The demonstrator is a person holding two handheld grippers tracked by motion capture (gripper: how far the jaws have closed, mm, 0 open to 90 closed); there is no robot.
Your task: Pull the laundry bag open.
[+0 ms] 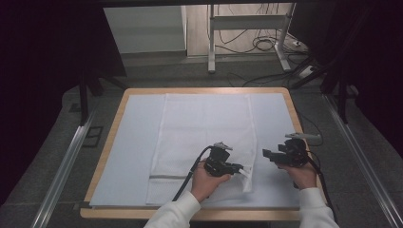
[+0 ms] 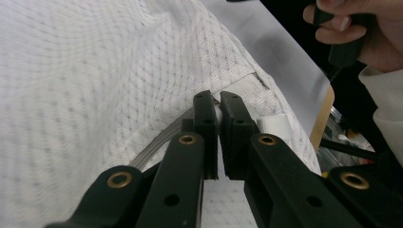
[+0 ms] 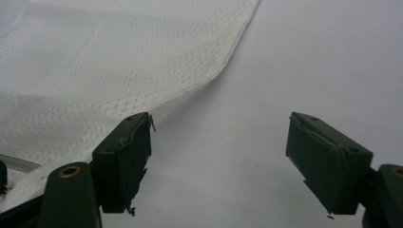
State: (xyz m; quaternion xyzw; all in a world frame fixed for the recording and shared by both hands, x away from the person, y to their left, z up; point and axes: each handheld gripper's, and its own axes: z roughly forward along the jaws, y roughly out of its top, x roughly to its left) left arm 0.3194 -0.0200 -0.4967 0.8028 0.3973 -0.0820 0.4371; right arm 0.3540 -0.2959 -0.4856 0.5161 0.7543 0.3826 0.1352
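White sleeves are seen entering from the near edge of the worktop (image 1: 107, 156), each hand carrying a hand-held gripper. The left hand-held gripper (image 1: 243, 170) is held low over the near right part of a white mesh laundry bag (image 1: 199, 133); in the left gripper view its jaws are pressed almost together, and a small white piece at the bag's seamed edge (image 2: 247, 85) is pinched between them. What exactly that piece is cannot be told. A white tab (image 2: 273, 126) is seen just beside the jaws, and a pale translucent strip (image 2: 157, 142) runs under them across the mesh.

The right hand-held gripper (image 1: 268, 156) is held just beside the bag's right edge, above the bare pale blue sheet (image 1: 138, 142) that covers the worktop. In the right gripper view its jaws are spread wide, with nothing between them, and the bag's edge (image 3: 223, 71) is seen lifted slightly off the sheet beside one jaw.

The bag is laid flat near the middle of the sheet, with its long axis running from the near edge to the far edge. A grey zip line (image 1: 168, 176) crosses it near the near end. Its near right corner is folded or bunched where it is gripped.

Beyond the worktop, a grey floor, metal table legs (image 1: 211, 42) and loose cables (image 1: 266, 42) are seen.
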